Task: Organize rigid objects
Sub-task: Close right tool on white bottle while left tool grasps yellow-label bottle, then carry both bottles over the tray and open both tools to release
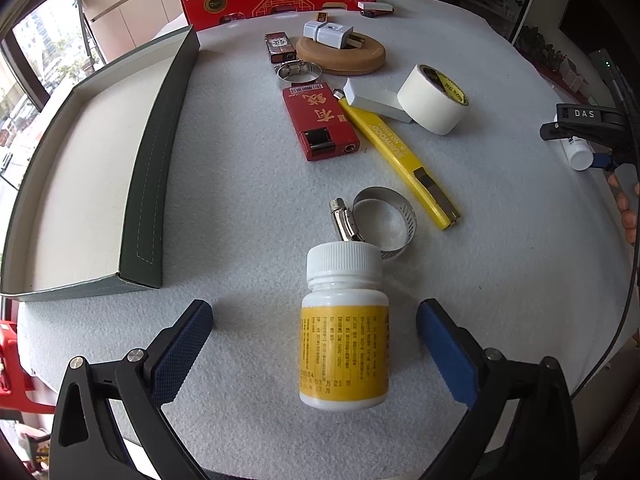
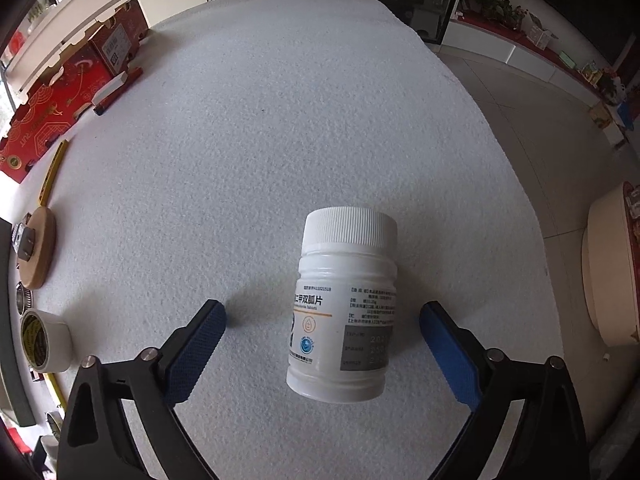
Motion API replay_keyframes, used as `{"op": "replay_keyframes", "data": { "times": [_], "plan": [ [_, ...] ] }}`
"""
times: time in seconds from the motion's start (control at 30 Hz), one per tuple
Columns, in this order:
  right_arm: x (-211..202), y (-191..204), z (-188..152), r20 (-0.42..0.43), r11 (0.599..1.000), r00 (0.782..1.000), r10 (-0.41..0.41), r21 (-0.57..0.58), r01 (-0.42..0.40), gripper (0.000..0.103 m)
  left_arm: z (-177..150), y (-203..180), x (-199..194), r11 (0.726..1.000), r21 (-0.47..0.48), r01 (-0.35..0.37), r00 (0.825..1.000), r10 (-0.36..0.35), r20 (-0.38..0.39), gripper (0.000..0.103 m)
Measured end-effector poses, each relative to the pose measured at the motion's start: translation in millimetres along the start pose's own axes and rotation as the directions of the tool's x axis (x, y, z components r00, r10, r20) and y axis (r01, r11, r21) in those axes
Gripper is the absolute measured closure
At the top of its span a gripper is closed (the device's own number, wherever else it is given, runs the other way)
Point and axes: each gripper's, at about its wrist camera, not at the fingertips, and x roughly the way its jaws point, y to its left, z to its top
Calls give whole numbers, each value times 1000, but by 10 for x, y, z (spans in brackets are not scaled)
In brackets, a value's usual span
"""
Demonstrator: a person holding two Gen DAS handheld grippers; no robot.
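We judge both pill bottles light, rigid and slick, best pinched mid-label: left hand-held gripper [image 1: 314, 338] open around the yellow-labelled bottle [image 1: 344, 344], right hand-held gripper [image 2: 322, 340] open around the white bottle [image 2: 344, 304].

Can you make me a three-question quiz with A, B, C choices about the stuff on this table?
1. Where is the hose clamp nearest the left claw?
A. inside the green tray
B. just behind the yellow-label bottle's cap
C. on top of the tape roll

2. What colour is the long utility knife?
A. yellow
B. purple
C. black

3. How is the right claw around the white bottle?
A. squeezing it flat
B. lifting it by the cap
C. open, with gaps on both sides

Answers:
1. B: the metal ring sits right past the yellow-label bottle cap, while the green tray holds nothing visible.
2. A: its body is bright yellow.
3. C: both blue pads stand clear of the bottle.
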Motion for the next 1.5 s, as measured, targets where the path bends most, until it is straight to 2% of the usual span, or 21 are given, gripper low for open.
{"op": "replay_keyframes", "data": {
  "times": [0.03, 0.07, 0.1, 0.17, 0.33, 0.47, 0.57, 0.7, 0.8, 0.93, 1.07, 1.17, 1.3, 1.37, 1.5],
  "plan": [
    [-51, 11, -8, 14, 1000, 1000, 7, -7, -7, 55, -2, -18, -21, 1000, 11, 5, 1000, -5, 3, 11],
    [-96, 21, -24, 14, 1000, 1000, 12, -16, -12, 62, -7, -48, -53, 1000, 25, 12, 1000, -12, 10, 23],
    [-110, 29, -36, -3, 999, 999, 38, -15, -38, 62, -14, -79, -89, 999, 39, 18, 1000, -18, 18, 42],
    [-143, -5, -95, -12, 997, 997, 82, 13, -82, 62, -18, -112, -132, 997, 65, 31, 999, -33, 20, 65],
    [-340, -157, -351, 9, 971, 976, 218, 96, -218, 62, -89, -33, -202, 997, 46, 68, 998, -69, 13, 65],
    [-611, -140, -576, 32, 963, 965, 261, 69, -262, 62, -174, -16, -480, 995, 56, 84, 994, -87, 62, 65],
    [-855, 16, -671, 48, 960, 959, 279, 21, -280, 62, -148, 42, -706, 994, 44, 104, 989, -108, 105, 65],
    [-1180, 498, -736, 70, 942, 941, 332, -75, -326, 62, -27, 245, -1029, 994, 14, 111, 977, -112, 182, 65],
    [-1458, 912, -712, 88, 916, 919, 384, -161, -367, 62, 153, 571, -1253, 996, -31, 89, 965, -79, 250, 65],
    [-1748, 1623, -617, 91, 868, 884, 458, -261, -423, 62, 440, 1124, -1458, 990, -139, 29, 947, 17, 320, 65],
    [-1867, 2357, -499, 73, 828, 867, 493, -346, -442, 62, 684, 1734, -1503, 968, -249, -28, 930, 117, 348, 65],
    [-1838, 2861, -373, 44, 798, 853, 519, -383, -466, 62, 840, 2139, -1416, 946, -320, -48, 926, 162, 342, 65],
    [-1684, 3510, -210, 13, 774, 851, 525, -423, -471, 62, 1030, 2507, -1231, 912, -398, -102, 913, 245, 327, 65],
    [-1560, 3769, -156, -12, 768, 852, 524, -427, -478, 62, 1138, 2628, -1088, 906, -415, -86, 920, 232, 317, 65],
    [-1292, 4113, -100, -30, 770, 865, 501, -440, -461, 62, 1305, 2733, -804, 901, -420, -113, 923, 251, 291, 65]
  ]
}}
